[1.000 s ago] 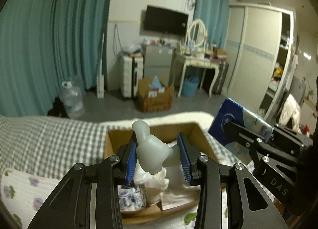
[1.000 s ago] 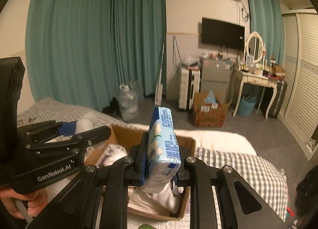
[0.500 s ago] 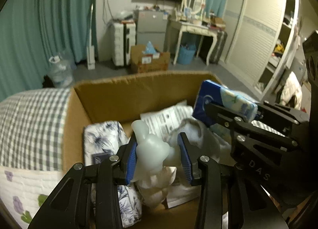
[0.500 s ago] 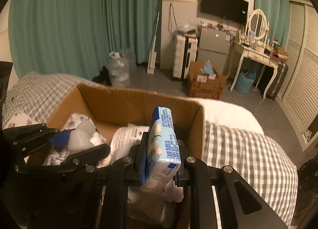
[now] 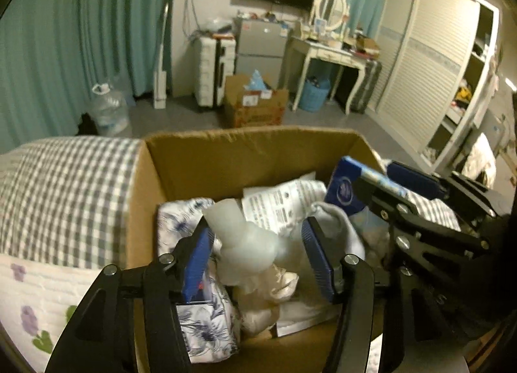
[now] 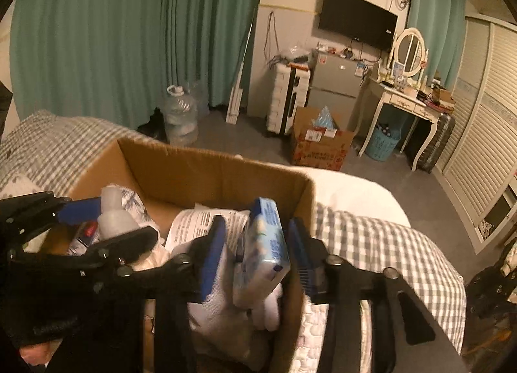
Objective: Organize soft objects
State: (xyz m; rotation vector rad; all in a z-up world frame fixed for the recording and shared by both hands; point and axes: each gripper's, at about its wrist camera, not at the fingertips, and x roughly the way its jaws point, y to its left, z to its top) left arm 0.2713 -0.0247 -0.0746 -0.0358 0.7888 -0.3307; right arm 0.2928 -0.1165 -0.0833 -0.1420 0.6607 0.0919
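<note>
Hanging over the open cardboard box (image 5: 232,159) on the gingham-covered bed (image 5: 64,192), both claws have sunk closer to its contents than a second ago, when the box sat farther below them. The left claw (image 5: 258,260) is opening: its blue pads, earlier pinched on the pale translucent soft toy (image 5: 245,240), now stand apart from it, and the toy rests between them on the white items piled in the box, beside the floral-print pack (image 5: 200,331) at the left wall. To the right, the right claw (image 6: 252,256) is opening too; the blue tissue pack (image 6: 265,243) it clamped upright before now leans free between the spread pads, its lower end on the white cloth near the box's right wall (image 6: 303,208). A printed white packet (image 5: 281,201) lies behind both.
</note>
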